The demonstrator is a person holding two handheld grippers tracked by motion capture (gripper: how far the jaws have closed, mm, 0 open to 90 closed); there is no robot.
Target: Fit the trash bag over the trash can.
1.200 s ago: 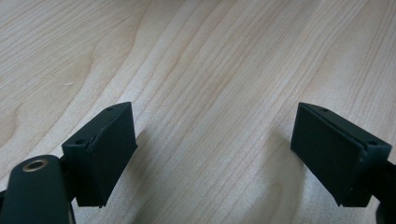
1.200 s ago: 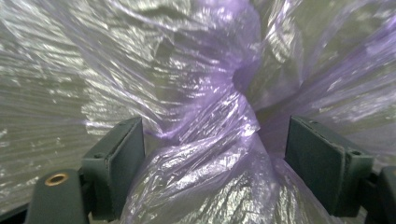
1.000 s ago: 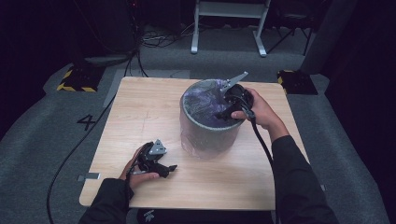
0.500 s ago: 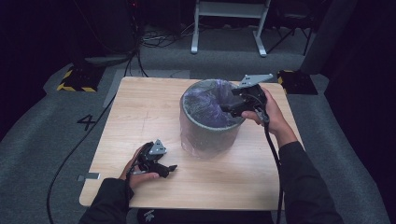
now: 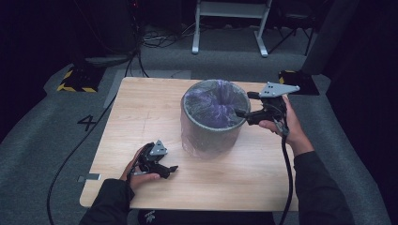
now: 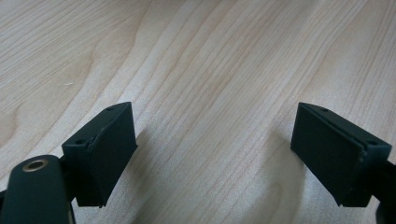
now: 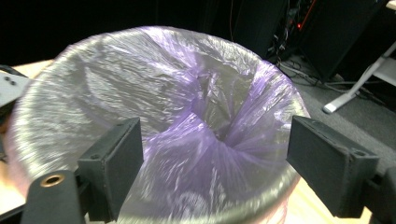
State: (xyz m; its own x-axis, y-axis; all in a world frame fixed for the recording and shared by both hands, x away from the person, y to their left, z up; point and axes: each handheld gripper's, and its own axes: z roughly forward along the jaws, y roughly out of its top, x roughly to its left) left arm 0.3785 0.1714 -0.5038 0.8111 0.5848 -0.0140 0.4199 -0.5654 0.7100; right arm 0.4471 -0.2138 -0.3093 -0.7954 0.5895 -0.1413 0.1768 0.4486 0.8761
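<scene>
Your left gripper point(image 5: 170, 168) sits parked on the table point(image 5: 141, 117) at about 7 o'clock from the bin point(image 5: 213, 119), well apart from it, jaws spread wide over bare wood with nothing between them; looks like it's just resting out of the way. The bin stands upright mid-table, slightly toward 12 o'clock, lined with a purple bag point(image 5: 211, 105) whose edge is folded over the rim and hangs down the outside; the film bunches into a funnel at the centre, so the liner probably isn't pushed fully down. Your right gripper point(image 5: 240, 112) is at the bin's 3 o'clock, just beside the rim, jaws wide open and holding nothing, aimed across the bin mouth point(image 7: 187, 121), likely so you can check or tidy the liner.
</scene>
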